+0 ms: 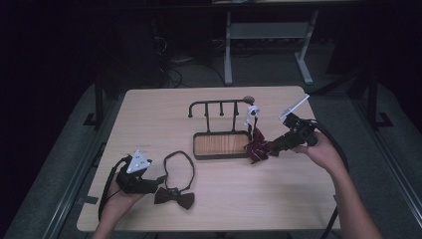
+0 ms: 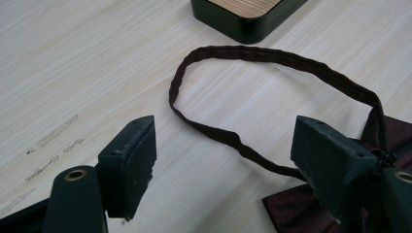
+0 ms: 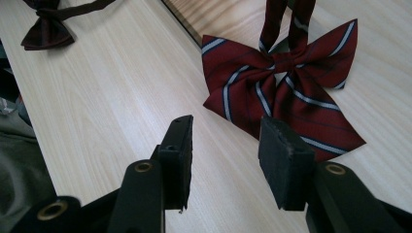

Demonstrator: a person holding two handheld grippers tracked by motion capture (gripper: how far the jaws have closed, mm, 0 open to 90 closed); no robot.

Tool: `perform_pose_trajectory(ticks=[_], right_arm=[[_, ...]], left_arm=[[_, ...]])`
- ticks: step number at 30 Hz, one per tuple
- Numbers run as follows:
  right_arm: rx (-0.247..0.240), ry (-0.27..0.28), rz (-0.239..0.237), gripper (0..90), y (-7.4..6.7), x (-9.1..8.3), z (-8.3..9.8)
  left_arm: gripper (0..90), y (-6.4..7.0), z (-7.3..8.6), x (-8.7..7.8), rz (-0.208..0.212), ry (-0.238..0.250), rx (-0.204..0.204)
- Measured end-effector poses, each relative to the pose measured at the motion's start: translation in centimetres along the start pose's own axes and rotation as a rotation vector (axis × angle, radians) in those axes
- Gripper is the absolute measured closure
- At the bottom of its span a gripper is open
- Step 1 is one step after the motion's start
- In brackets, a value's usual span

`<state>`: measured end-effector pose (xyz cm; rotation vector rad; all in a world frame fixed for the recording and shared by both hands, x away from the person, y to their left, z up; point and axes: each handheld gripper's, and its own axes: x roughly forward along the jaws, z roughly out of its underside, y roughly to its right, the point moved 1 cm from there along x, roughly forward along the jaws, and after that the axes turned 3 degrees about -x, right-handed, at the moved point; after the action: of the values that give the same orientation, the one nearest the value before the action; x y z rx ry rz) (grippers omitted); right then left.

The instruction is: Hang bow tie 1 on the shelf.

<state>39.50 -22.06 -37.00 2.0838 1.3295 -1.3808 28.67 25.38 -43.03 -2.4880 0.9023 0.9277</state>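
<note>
A dark maroon bow tie [image 1: 174,198] with a looped strap [image 1: 179,167] lies flat on the table at front left. My left gripper [image 1: 160,179] sits open just left of it; in the left gripper view the strap [image 2: 233,138] runs between the spread jaws [image 2: 226,145] and the bow [image 2: 291,208] lies by the right jaw. A red striped bow tie [image 1: 258,148] hangs by its strap from the right end of a black hook rack [image 1: 219,103]. My right gripper [image 1: 273,145] is open just right of it, its jaws [image 3: 228,141] just short of the striped bow [image 3: 282,92].
The rack stands on a black tray with a wooden floor [image 1: 219,144] at the table's middle; its corner [image 2: 248,22] is close beyond the maroon strap. A person's hands hold both grippers. The table's front edge [image 1: 209,230] is near the left hand.
</note>
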Motion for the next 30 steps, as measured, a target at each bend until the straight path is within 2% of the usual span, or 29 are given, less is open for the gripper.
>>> perform_pose_trajectory(ticks=[24, 25, 30], right_arm=[[0.007, 0.010, -0.010, 52.1, -0.6, 1.0, 2.5], [0.004, 0.014, -0.007, 52.1, -0.6, 1.0, 2.6], [0.006, 0.032, -0.006, 51.3, -0.9, 1.0, 3.1]], left_arm=[[25.1, 0.0, 0.0, 0.1, 0.000, -0.007, -0.003], [25.1, 0.1, 0.0, 0.2, 0.001, 0.000, -0.012], [25.1, 0.0, 0.0, 0.2, 0.002, -0.011, 0.000]])
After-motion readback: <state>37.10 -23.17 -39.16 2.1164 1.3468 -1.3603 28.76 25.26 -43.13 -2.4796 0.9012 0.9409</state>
